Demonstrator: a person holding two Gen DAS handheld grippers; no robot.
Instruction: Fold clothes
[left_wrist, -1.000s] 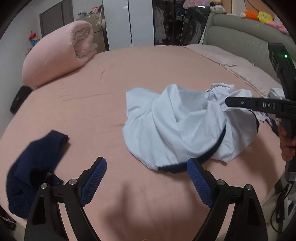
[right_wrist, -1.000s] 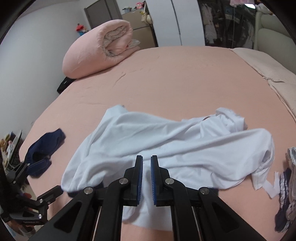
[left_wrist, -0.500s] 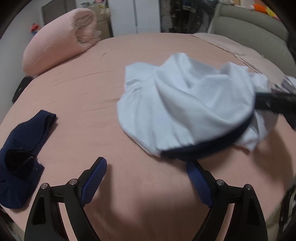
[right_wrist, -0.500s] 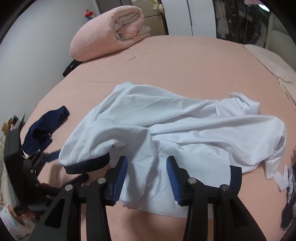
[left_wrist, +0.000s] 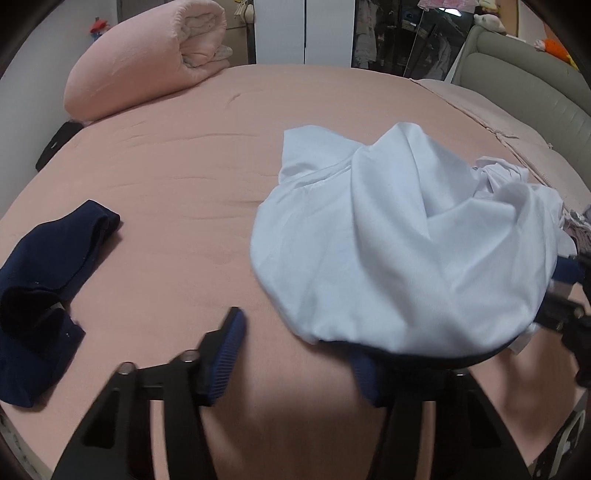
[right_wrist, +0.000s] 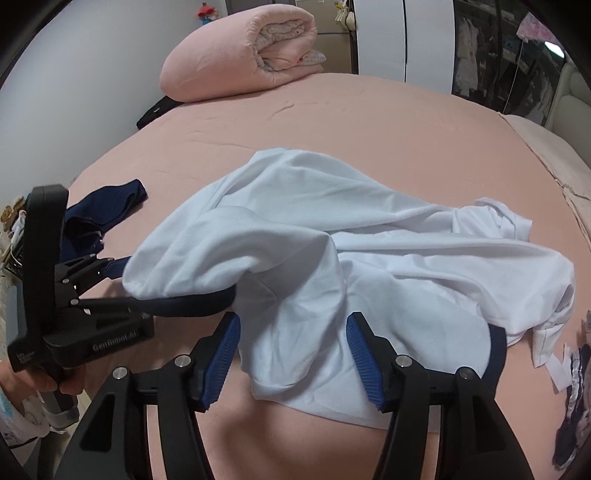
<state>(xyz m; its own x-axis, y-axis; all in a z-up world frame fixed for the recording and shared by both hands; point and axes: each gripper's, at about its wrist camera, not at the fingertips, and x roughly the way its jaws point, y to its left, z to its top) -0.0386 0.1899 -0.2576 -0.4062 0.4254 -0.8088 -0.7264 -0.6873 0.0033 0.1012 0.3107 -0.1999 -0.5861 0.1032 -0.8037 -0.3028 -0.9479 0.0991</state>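
The left gripper (left_wrist: 295, 354) is held low with its 2 blue-padded fingers (left_wrist: 225, 356) spread wide apart. The right gripper (right_wrist: 291, 354) is also spread wide, pads (right_wrist: 221, 358) facing each other. A hand (right_wrist: 44, 384) grips the left gripper's handle.

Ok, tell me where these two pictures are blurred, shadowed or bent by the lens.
Left wrist view: motion blur smears the left tool and the near hem of the white shirt; a soft shadow darkens the pink sheet just ahead of the tool. Right wrist view: sharper, with the right tool crisp. Both views: fisheye bulges the bed and blacks out the corners.
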